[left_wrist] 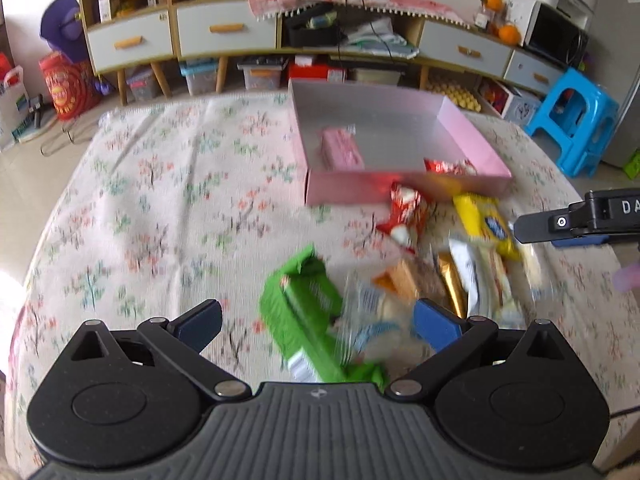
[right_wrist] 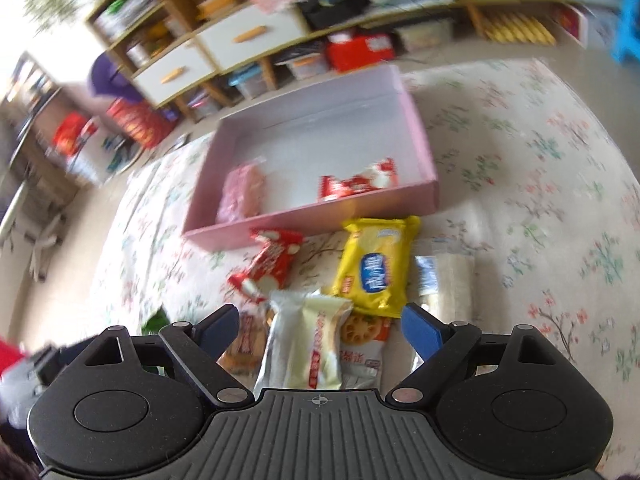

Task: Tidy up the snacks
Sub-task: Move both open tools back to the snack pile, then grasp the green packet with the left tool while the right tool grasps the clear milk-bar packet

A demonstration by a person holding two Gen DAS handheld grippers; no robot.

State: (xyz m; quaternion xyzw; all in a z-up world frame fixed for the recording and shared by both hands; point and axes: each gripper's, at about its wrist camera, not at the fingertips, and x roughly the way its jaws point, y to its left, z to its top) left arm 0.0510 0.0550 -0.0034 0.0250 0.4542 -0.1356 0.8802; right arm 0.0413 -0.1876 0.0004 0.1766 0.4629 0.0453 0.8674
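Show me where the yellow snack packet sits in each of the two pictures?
Left wrist view: the yellow packet lies right of centre, just in front of the pink box.
Right wrist view: the yellow packet lies near the centre, below the pink box.
Shared landmark: the pink box.

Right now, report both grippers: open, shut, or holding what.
Left gripper: open, holding nothing; green packet lies between its fingers.
Right gripper: open, holding nothing; white packet lies between its fingers.
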